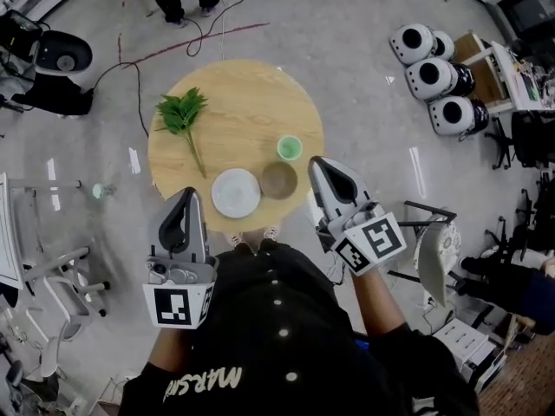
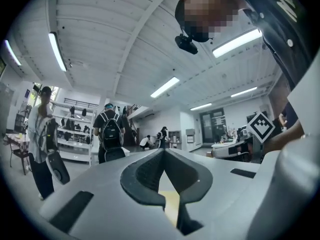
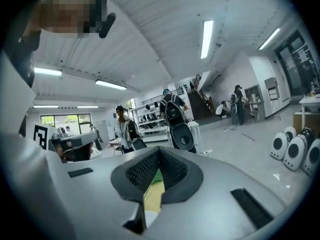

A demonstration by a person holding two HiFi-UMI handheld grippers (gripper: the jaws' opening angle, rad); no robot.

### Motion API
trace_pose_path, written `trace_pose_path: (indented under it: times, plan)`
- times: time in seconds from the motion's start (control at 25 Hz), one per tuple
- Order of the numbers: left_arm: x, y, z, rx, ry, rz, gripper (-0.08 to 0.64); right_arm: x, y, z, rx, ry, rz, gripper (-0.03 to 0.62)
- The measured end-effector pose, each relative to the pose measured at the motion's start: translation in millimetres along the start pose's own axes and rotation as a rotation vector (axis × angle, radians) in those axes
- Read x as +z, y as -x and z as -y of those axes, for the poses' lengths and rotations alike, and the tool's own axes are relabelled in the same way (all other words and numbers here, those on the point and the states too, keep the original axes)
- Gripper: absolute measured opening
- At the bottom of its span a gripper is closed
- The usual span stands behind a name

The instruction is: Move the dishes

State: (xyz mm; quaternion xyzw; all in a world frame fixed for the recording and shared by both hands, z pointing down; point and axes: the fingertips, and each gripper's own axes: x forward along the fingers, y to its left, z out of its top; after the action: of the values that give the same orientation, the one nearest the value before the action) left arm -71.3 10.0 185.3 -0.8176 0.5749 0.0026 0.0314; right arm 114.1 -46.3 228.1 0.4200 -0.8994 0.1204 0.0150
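Observation:
A round wooden table (image 1: 247, 102) stands on the floor far below me. On it sit a white plate (image 1: 236, 191), a brown bowl (image 1: 279, 179) and a small green cup (image 1: 290, 148), close together at the near edge. A leafy green sprig (image 1: 182, 113) lies at the table's left. My left gripper (image 1: 186, 195) is held high near the camera, jaws together and empty. My right gripper (image 1: 317, 162) is also raised, shut with nothing in it. Both gripper views look level across the room, with the left tips (image 2: 163, 150) and right tips (image 3: 159, 149) meeting.
Three white round machines (image 1: 429, 76) stand on the floor at the upper right. A black chair (image 1: 61, 55) and cables (image 1: 139, 68) lie to the upper left. White racks (image 1: 35, 258) stand at the left. People with backpacks (image 2: 110, 131) stand farther off in the room.

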Motion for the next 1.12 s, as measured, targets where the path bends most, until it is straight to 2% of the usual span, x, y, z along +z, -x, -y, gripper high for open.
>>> trace_pose_path:
  times: [0.28, 0.44, 0.52, 0.8, 1.12]
  plan:
    - [31.7, 9.5, -6.4, 0.042, -0.039, 0.043, 0.017, 63.7, 48.2, 12.0, -0.083, 0.053, 0.18, -0.003]
    - [41.6, 22.1, -17.9, 0.093, -0.067, 0.055, 0.017, 80.1, 81.3, 32.5, -0.217, 0.078, 0.249, -0.003]
    - [42.8, 28.4, -25.9, 0.12, -0.086, 0.051, 0.017, 83.2, 93.7, 39.7, -0.257, 0.082, 0.272, -0.003]
    - [41.2, 45.0, -46.6, 0.192, -0.106, 0.033, 0.017, 77.2, 108.2, 50.2, -0.304, 0.117, 0.275, -0.003]
    - [48.5, 38.9, -38.3, 0.176, -0.109, 0.046, 0.017, 77.7, 95.5, 44.9, -0.283, 0.144, 0.259, -0.003]
